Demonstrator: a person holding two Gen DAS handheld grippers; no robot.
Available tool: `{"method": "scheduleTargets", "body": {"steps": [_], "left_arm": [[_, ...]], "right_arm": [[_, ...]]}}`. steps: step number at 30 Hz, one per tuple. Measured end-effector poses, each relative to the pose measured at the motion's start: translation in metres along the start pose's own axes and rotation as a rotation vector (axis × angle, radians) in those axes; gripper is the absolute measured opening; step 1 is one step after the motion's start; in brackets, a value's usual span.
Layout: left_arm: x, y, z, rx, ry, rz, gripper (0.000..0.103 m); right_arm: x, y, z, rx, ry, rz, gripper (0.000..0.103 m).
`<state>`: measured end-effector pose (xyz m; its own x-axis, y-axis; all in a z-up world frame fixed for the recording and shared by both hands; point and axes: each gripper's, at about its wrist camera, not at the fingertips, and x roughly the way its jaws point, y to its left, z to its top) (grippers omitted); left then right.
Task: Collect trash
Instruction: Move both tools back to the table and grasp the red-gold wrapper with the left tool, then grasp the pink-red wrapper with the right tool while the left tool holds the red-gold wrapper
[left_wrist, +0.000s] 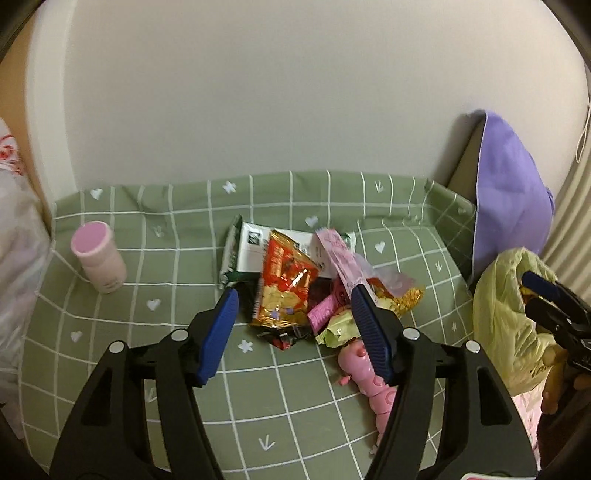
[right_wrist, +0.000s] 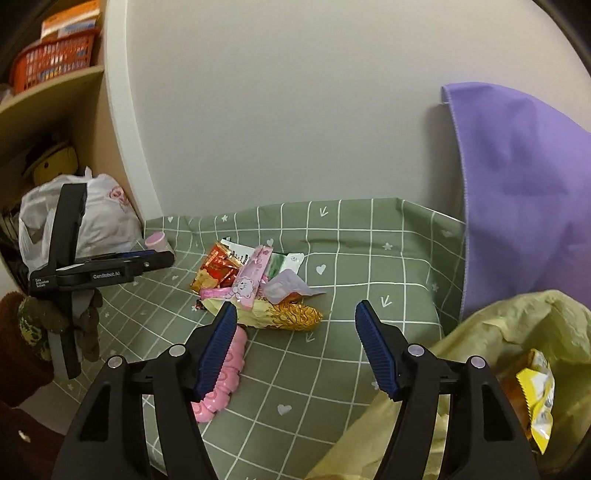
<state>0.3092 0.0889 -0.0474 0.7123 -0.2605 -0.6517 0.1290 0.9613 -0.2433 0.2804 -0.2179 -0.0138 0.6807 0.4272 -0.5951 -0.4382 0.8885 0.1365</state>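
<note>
A pile of snack wrappers lies on the green checked tablecloth: a red and gold wrapper, a white and green packet and a pink wrapper. My left gripper hovers open just over the pile's near side, its pads not pressing anything. In the right wrist view the pile lies ahead and left of my right gripper, which is open and empty. A yellow plastic bag gapes at the right with a yellow packet inside.
A pink toy lies near the pile's front. A pink bottle stands at the left. A purple cloth leans at the right wall. A white plastic bag and a shelf with an orange basket are at the left.
</note>
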Motion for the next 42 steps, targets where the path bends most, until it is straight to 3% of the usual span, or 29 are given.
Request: {"method": "scheduleTargets", "body": {"steps": [2,5,7,8,9,10,12,19,25,29,34,38,40,42], "left_arm": [[0.017,-0.003,0.004,0.024,0.013,-0.001,0.06],[0.044,-0.002,0.012,0.04,0.04,0.057,0.06],[0.069,0.001,0.014,0.022,0.097,0.066,0.06],[0.078,0.003,0.013,0.011,0.136,0.058,0.055],[0.091,0.006,0.01,-0.009,0.192,0.039,0.037],[0.094,0.007,0.007,-0.02,0.2,0.035,0.037],[0.085,0.008,0.005,-0.047,0.178,0.04,0.03],[0.033,0.01,-0.011,-0.051,0.168,0.002,0.03],[0.009,0.028,-0.038,-0.119,0.153,0.032,0.032],[-0.002,0.042,-0.051,-0.204,0.152,0.051,0.033],[-0.018,0.044,-0.059,-0.222,0.126,0.062,0.035],[-0.02,0.042,-0.065,-0.206,0.127,0.078,0.035],[-0.02,0.041,-0.067,-0.211,0.133,0.079,0.035],[-0.02,0.041,-0.069,-0.211,0.141,0.077,0.035]], "right_arm": [[0.008,0.001,0.0,0.002,0.019,0.018,0.063],[0.018,0.001,-0.001,0.027,0.03,0.038,0.063],[0.026,0.002,-0.001,0.024,0.046,0.032,0.063],[0.03,0.003,-0.002,0.019,0.056,0.029,0.063],[0.035,0.004,-0.004,0.011,0.066,0.029,0.063],[0.037,0.004,-0.006,0.009,0.069,0.029,0.063],[0.041,0.002,-0.011,0.021,0.077,0.02,0.063],[0.054,-0.005,-0.022,0.06,0.103,0.044,0.063],[0.082,0.009,-0.013,0.069,0.131,0.079,0.063],[0.101,0.015,-0.007,0.065,0.11,0.009,0.062],[0.139,-0.008,-0.002,0.205,0.123,0.006,0.054],[0.169,-0.016,-0.005,0.276,0.173,0.05,0.048],[0.18,-0.012,-0.007,0.271,0.202,0.076,0.03],[0.184,-0.005,-0.011,0.242,0.22,0.087,0.02]]}}
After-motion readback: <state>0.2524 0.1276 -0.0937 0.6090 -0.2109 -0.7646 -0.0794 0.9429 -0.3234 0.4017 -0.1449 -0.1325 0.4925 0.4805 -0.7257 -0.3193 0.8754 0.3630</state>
